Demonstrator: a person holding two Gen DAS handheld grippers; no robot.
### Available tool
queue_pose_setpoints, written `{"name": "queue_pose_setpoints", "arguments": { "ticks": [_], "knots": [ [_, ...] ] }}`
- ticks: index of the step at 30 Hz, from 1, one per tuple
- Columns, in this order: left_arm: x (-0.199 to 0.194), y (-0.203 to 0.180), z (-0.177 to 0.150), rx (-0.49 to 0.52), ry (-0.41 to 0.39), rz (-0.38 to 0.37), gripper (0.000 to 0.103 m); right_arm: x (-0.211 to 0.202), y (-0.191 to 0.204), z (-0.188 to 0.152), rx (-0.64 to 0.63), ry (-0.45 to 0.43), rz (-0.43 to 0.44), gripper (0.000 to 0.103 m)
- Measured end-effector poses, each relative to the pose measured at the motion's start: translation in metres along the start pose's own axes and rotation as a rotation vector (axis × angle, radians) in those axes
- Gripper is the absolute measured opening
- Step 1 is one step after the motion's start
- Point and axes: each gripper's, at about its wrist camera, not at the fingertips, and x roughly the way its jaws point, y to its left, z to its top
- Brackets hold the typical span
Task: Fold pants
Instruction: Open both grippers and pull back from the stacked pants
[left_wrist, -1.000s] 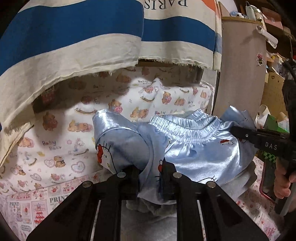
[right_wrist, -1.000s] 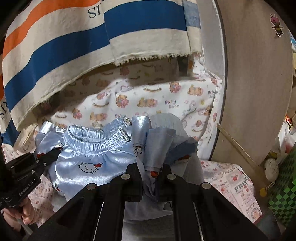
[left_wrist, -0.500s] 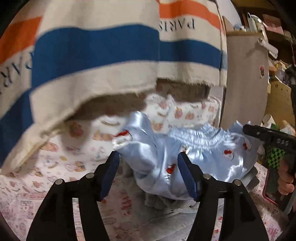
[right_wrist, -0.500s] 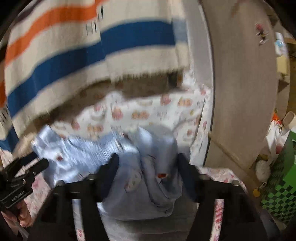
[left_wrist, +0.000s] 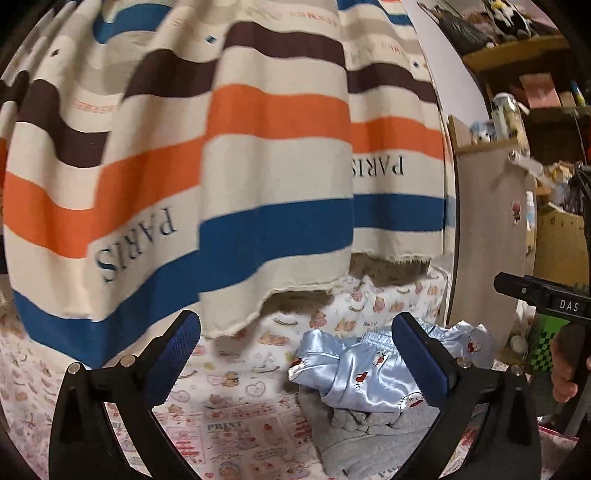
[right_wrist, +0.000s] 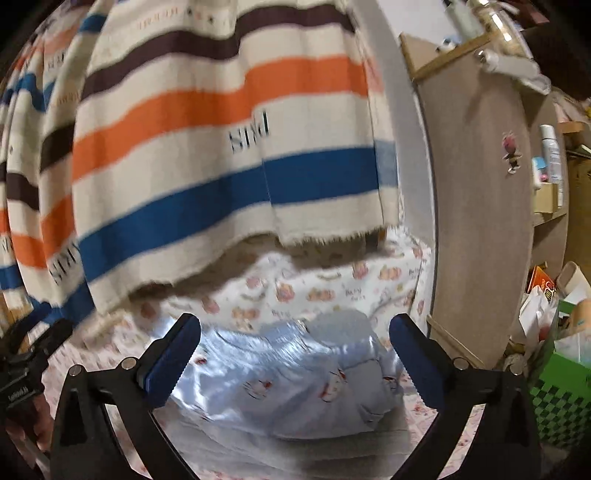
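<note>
Both claws, left claw (left_wrist: 295, 356) and right claw (right_wrist: 295, 360), are opening, empty; satin pants (right_wrist: 288, 384) lie bunched at six o'clock. Regrip outer edges evenly.

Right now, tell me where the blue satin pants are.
The blue satin pants lie on a grey garment atop the printed bedsheet, lower right in the left wrist view, below the striped curtain.

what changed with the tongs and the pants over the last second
Both tongs, left and right, let go of the shiny light-blue satin pants and pulled back and up, jaws opening with nothing between the pads. The pants dropped onto the grey garment. The striped curtain stayed hanging.
</note>
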Motion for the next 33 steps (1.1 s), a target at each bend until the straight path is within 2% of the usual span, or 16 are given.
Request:
{"name": "queue_pose_setpoints", "arguments": {
  "ticks": [5,9,14,23,26,28,33],
  "knots": [
    [-0.022,0.012,-0.004,0.019,-0.030,0.025,0.103,-0.012,0.019,-0.006,-0.058,-0.041,0.014,0.103],
    [-0.032,0.023,-0.019,0.010,-0.019,0.033,0.103,-0.014,0.032,-0.021,-0.089,-0.062,0.053,0.103],
    [-0.034,0.037,-0.046,-0.012,0.014,0.044,0.103,0.000,0.040,-0.051,-0.087,-0.032,0.094,0.103],
    [-0.024,0.053,-0.081,-0.050,0.070,0.044,0.103,0.025,0.048,-0.095,-0.106,0.000,0.078,0.103],
    [-0.019,0.053,-0.089,-0.050,0.094,0.035,0.103,0.033,0.048,-0.102,-0.113,0.024,0.073,0.103],
    [-0.019,0.051,-0.095,-0.045,0.092,0.055,0.103,0.036,0.048,-0.107,-0.125,0.025,0.063,0.103],
    [-0.009,0.055,-0.100,-0.058,0.142,0.079,0.103,0.039,0.049,-0.108,-0.136,0.039,0.047,0.103]
  ]
}}
